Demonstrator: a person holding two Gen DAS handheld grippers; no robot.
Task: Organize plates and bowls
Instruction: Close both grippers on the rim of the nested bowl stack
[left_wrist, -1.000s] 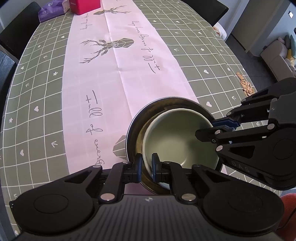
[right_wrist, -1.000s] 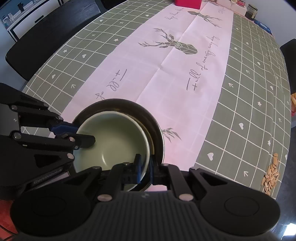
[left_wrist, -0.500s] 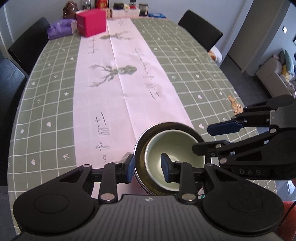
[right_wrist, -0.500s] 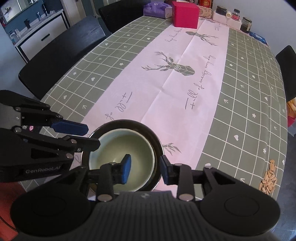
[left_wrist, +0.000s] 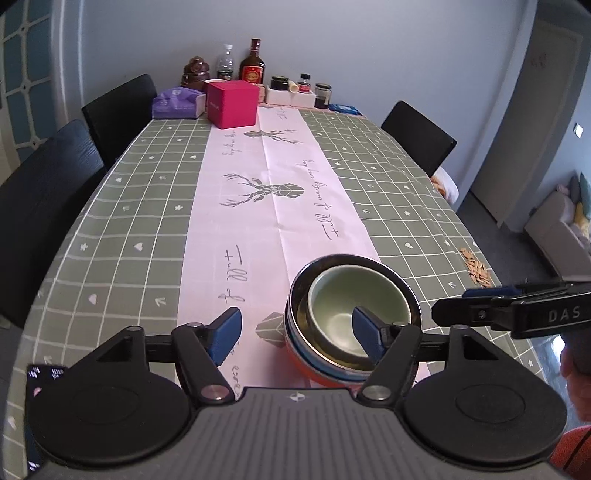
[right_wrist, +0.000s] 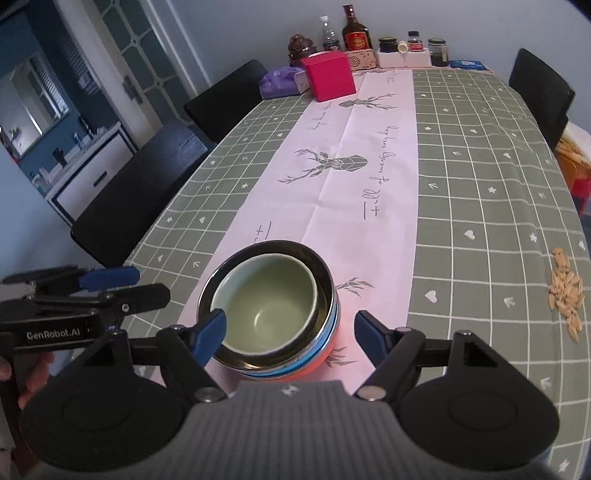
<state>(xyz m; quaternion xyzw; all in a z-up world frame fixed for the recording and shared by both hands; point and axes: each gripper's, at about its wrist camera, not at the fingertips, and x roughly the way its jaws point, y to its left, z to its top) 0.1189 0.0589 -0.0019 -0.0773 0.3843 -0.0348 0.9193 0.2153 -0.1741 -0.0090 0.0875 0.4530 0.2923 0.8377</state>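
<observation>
A pale green bowl (left_wrist: 356, 306) (right_wrist: 267, 299) sits nested in a steel bowl (left_wrist: 295, 314) (right_wrist: 327, 280) with blue and orange bands, on the pink runner. My left gripper (left_wrist: 295, 328) hovers at the stack's near left, its jaws opening; one pad hangs over the green bowl and the other left of the stack, neither pressing on it. My right gripper (right_wrist: 290, 325) hovers at the stack's near side, its jaws opening and straddling the steel rim without pressing on it. Each gripper shows at the edge of the other's view, the right gripper (left_wrist: 480, 299) and the left gripper (right_wrist: 118, 286).
The green checked tablecloth (left_wrist: 122, 236) covers a long table. A pink box (left_wrist: 232, 104), a purple tissue pack (left_wrist: 175, 103), bottles and jars (left_wrist: 252, 62) stand at the far end. A pile of seeds (right_wrist: 567, 295) lies near the right edge. Black chairs (right_wrist: 136, 192) line both sides.
Both grippers were shut on the green bowl's rim. They have opened wide and drawn back and up. The green bowl stays nested in the steel bowl.
</observation>
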